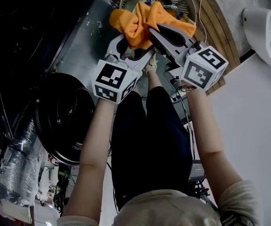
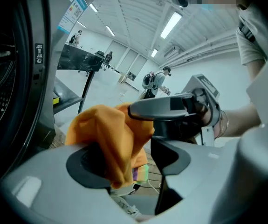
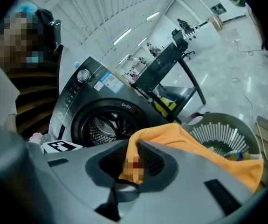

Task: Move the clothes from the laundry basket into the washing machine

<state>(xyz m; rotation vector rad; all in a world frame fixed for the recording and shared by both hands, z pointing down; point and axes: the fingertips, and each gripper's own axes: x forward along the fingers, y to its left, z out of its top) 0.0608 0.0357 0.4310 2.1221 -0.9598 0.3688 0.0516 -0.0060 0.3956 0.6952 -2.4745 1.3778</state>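
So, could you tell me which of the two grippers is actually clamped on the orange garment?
The right gripper: its jaws pinch the orange garment tight. The left gripper has its jaws apart, with the garment only draped between them.

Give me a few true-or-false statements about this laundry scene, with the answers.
1. The cloth is orange. True.
2. The washer is closed. False: its door is open and the drum shows.
3. The right gripper is shut on the cloth. True.
4. The basket is empty. False: colourful clothes lie in it.
5. The left gripper has its jaws apart. True: the cloth hangs between them, against one pad only.
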